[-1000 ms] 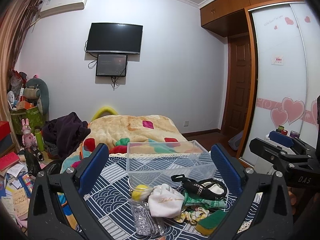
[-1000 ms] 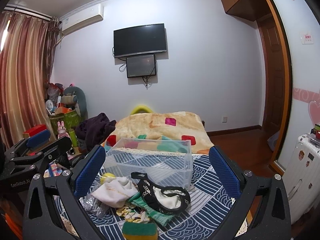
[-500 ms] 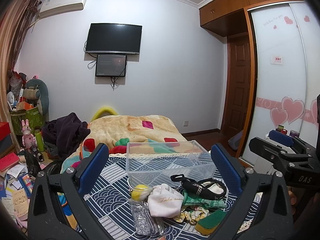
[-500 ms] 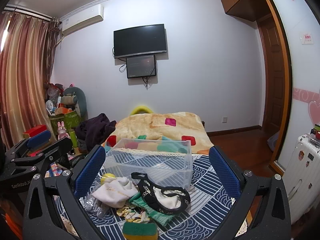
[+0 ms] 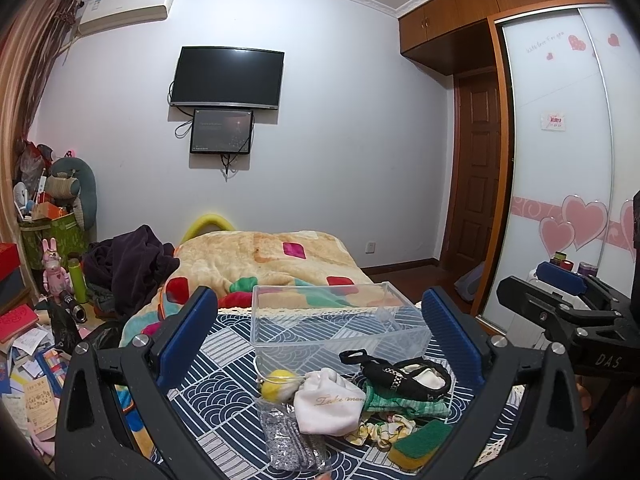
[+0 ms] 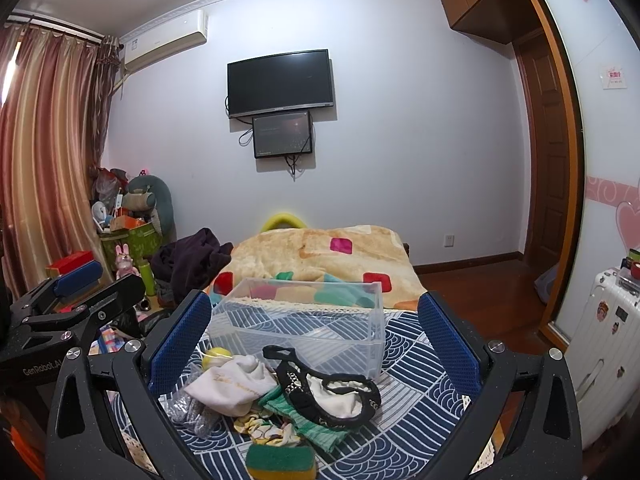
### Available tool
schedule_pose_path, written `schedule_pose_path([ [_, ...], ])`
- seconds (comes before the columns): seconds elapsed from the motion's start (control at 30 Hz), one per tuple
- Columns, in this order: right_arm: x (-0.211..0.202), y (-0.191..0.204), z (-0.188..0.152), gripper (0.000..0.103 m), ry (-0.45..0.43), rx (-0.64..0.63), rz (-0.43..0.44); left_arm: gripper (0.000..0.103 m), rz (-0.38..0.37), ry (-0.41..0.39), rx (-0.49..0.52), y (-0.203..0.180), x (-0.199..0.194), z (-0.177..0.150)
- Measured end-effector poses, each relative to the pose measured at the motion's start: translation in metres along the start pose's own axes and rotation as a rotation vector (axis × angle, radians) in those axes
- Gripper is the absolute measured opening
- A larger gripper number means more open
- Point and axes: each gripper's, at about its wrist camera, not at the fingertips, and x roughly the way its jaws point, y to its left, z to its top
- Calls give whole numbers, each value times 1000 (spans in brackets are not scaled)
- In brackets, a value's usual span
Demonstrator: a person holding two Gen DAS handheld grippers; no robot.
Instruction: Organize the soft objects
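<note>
The bed with the dark blue wave-patterned cover (image 5: 224, 380) carries a clear rectangular plastic box (image 5: 340, 320); just before it lies a pile of soft objects: a black-trimmed garment (image 6: 328, 396), a white cloth pouch (image 5: 328, 404), a green and yellow sponge (image 6: 280, 462); the left gripper (image 5: 320, 340) and the right gripper (image 6: 316, 340) hover over the pile, both spread wide, holding nothing.

Soft items (image 6: 280, 396) lie heaped just before an empty clear bin (image 6: 304, 320).

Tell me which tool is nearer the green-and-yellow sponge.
Right, as far as I can judge. The sponge lies centred just below the right tool, while it sits off toward the left tool's right finger. Both tools hover open above the pile.
</note>
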Motion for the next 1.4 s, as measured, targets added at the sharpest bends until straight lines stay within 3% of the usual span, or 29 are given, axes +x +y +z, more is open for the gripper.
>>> schedule_pose_path([
  [0.33, -3, 2, 0, 103, -10, -4, 0, 103, -10, -2, -2, 0, 0, 1],
  [0.6, 1, 0, -4, 103, 6, -9, 6, 103, -19, 78, -15, 5, 13, -11],
  [0.8, 22, -4, -29, 103, 118, -25, -13, 103, -46, 226, -53, 16, 35, -41],
  [0.93, 35, -7, -47, 102, 212, -3, 21, 102, -38, 319, -70, 24, 46, -66],
  [1.0, 40, -6, -57, 101, 258, 2, 36, 91, -33, 369, -75, 26, 52, -78],
  [1.1, 43, -3, -70, 100, 311, -7, 56, 84, -12, 439, -77, 32, 61, -96],
  [1.4, 52, -3, -99, 96, 455, 18, 121, 82, -3, 544, -94, 40, 74, -126],
])
